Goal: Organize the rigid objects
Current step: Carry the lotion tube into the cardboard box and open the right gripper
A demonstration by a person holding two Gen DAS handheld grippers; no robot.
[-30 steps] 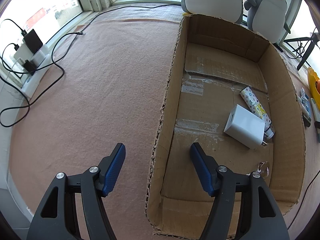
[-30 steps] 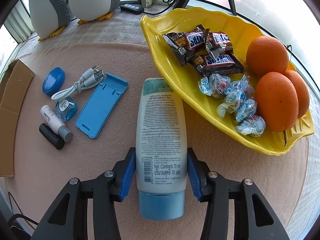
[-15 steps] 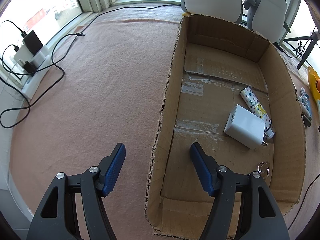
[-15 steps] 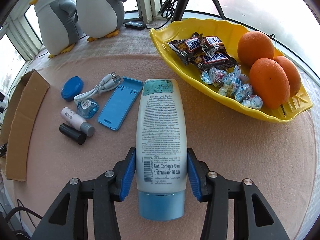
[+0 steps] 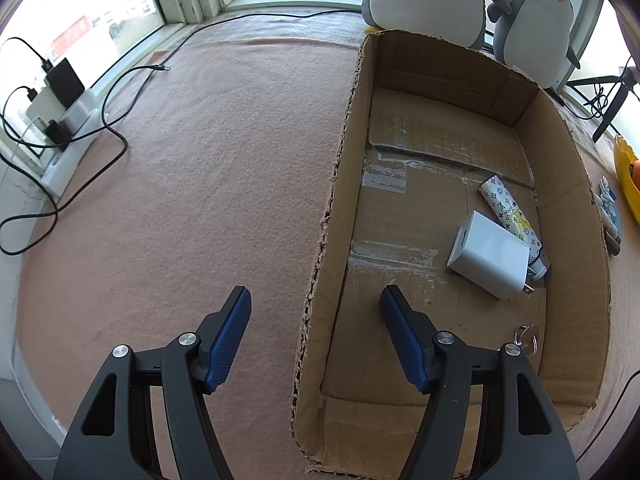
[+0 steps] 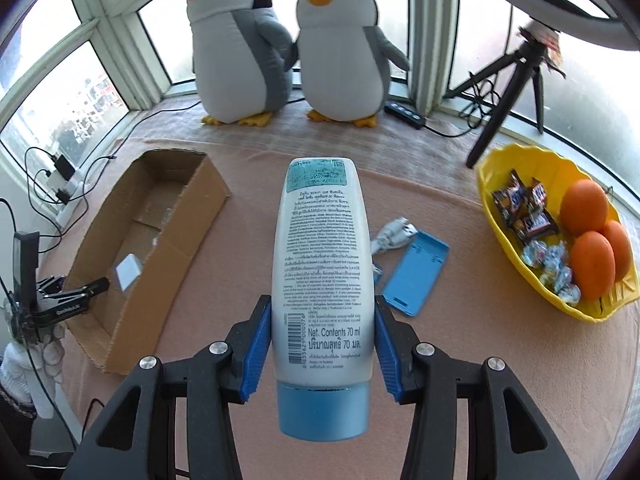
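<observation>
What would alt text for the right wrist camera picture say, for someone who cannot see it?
A handheld right gripper clamps a white lotion tube with a blue cap, held above a pink tabletop. To the left lies an open cardboard box, to the right a yellow bowl of oranges and sweets; two plush penguins stand by the window.

Lotion tube (image 6: 322,264): smooth, glossy plastic, printed. Cardboard box (image 5: 576,184): matt, rough torn edges, shiny tape strips inside. Desk (image 5: 200,180) cover: pink felt-like cloth, matt, fuzzy. Charger (image 5: 488,260), right of frame: smooth white plastic. Bowl (image 6: 492,168): glossy yellow plastic.
</observation>
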